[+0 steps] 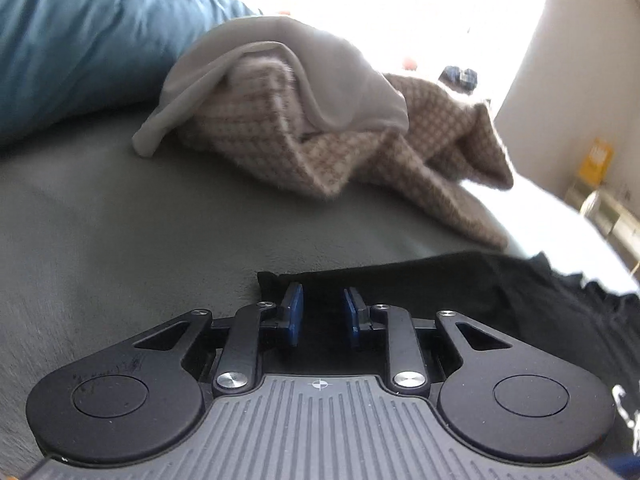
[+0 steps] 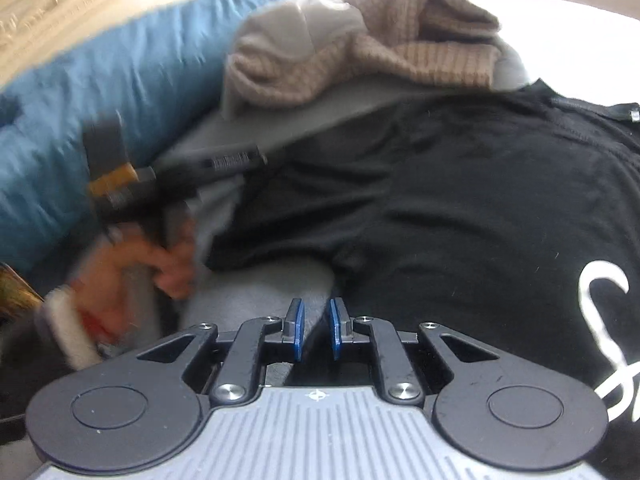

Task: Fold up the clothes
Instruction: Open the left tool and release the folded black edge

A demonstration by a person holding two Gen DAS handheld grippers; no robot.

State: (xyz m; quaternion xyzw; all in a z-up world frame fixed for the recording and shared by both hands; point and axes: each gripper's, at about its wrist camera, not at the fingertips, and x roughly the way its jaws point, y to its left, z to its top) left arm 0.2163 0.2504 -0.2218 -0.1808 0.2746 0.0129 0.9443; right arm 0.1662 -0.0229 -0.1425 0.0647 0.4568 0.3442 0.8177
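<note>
A black garment [image 2: 460, 200] with white print lies spread on the grey bed cover [image 1: 120, 220]. In the left wrist view its sleeve end [image 1: 380, 280] lies flat just under and ahead of my left gripper [image 1: 322, 304], whose blue pads stand apart with nothing pinched. In the right wrist view my right gripper [image 2: 316, 320] is open with a narrow gap, over the garment's lower edge where grey cover shows. The left gripper [image 2: 224, 164] and the hand holding it appear blurred at the left of the right wrist view.
A heap of beige knit [image 1: 340, 140] and pale grey cloth [image 1: 288, 64] lies further back on the bed. A blue duvet [image 1: 80, 40] rises at the left. A bright window is behind. A carved headboard [image 2: 80, 4] shows at upper left.
</note>
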